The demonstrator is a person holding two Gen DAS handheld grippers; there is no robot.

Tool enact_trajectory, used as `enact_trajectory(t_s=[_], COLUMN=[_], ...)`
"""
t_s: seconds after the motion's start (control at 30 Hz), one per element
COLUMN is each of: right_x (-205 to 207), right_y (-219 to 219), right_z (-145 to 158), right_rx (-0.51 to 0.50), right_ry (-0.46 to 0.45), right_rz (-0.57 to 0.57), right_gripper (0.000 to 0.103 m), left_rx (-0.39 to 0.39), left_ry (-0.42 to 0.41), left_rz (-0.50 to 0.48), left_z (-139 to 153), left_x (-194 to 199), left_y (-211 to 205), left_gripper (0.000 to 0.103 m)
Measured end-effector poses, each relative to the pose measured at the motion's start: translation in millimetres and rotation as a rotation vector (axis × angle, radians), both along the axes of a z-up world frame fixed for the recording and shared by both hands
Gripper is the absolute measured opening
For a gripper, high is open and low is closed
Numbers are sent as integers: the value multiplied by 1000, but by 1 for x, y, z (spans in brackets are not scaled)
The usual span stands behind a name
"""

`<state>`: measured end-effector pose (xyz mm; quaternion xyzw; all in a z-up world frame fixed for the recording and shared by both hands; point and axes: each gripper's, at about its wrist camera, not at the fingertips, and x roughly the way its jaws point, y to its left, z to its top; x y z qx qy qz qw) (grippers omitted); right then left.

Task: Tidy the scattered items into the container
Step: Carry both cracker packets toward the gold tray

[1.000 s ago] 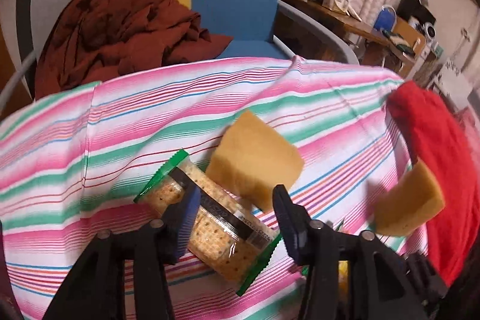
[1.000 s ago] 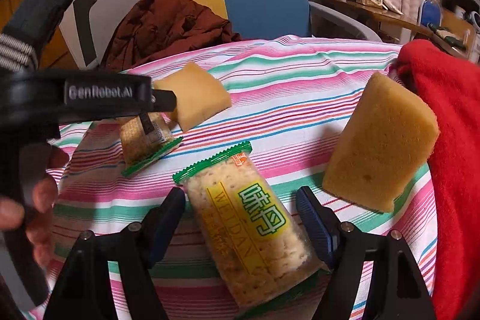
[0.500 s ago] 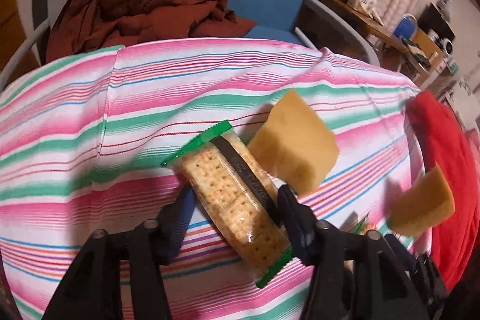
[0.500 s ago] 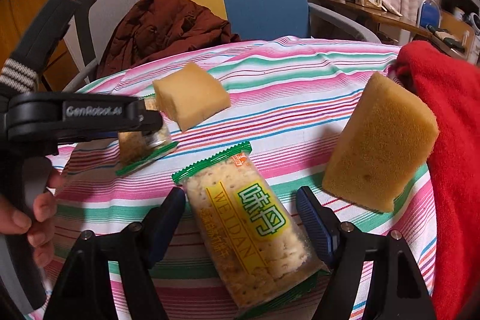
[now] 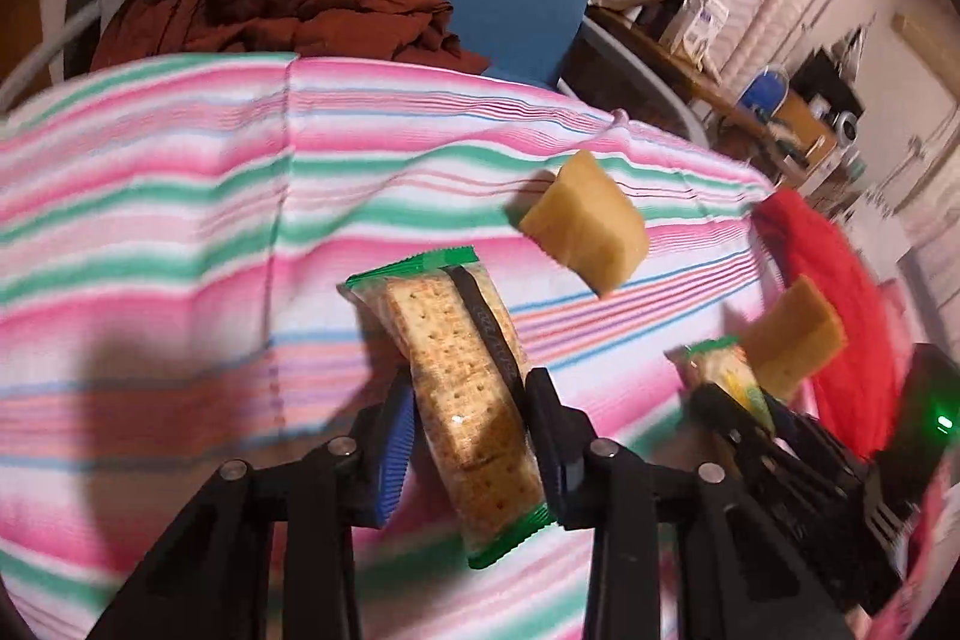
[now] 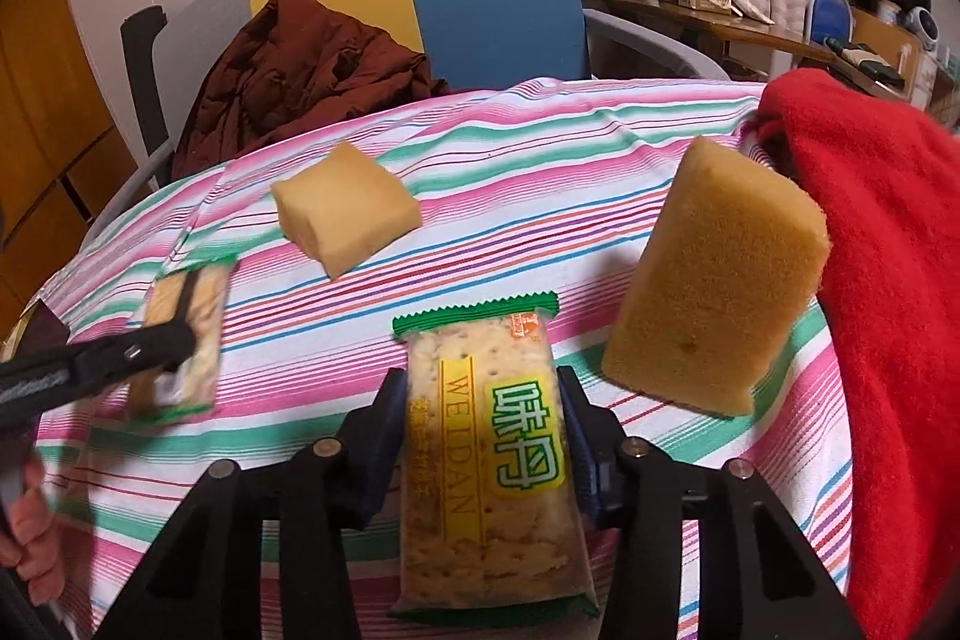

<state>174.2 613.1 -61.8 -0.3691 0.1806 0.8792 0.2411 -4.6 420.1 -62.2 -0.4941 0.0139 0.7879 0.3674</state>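
The desk (image 6: 540, 220) wears a striped cloth, and a red fabric heap (image 6: 900, 280) lies on its right edge. No container shows in either view, so where the items must go I cannot tell.

A large sponge (image 6: 714, 274) stands tilted just beside the red heap, and a smaller sponge block (image 6: 345, 214) lies farther off, toward the left.

The right claw (image 6: 480, 436) has just been closing, and now it pinches the cracker pack with yellow label (image 6: 486, 454) by its long sides, near the middle. The left claw (image 5: 468, 436) has also just been closing, and it pinches the second cracker pack (image 5: 462, 388), which seems raised off the cloth at a slant.

To do this step well, I think both grips should be firm but gentle, since crackers break easily. Each pack is better lifted straight up and kept away from the sponges. The left pack is held near its lower half, so a slow carry should stop it from swinging.
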Motion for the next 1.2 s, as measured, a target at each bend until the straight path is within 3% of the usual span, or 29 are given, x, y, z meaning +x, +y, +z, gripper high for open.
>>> enact_trajectory(t_s=[0.2, 0.5, 0.7, 0.93, 1.2], right_x=[0, -2, -5, -26, -60], right_y=[-8, -57, -106, -185, -272], right_z=[4, 14, 18, 29, 57], right_rx=[5, 77, 56, -20, -93], right_ry=[25, 10, 16, 56, 116], right_rz=[47, 126, 194, 322, 484], right_gripper=[48, 48, 48, 48, 48], left_rx=[100, 143, 190, 256, 327], left_ry=[-51, -15, 16, 56, 87], left_rz=[-1, -37, -50, -9, 140], left_z=[-2, 9, 25, 49, 65], left_x=[11, 41, 59, 62, 40], left_y=[-50, -107, -152, -210, -294], left_gripper=[35, 35, 35, 35, 35])
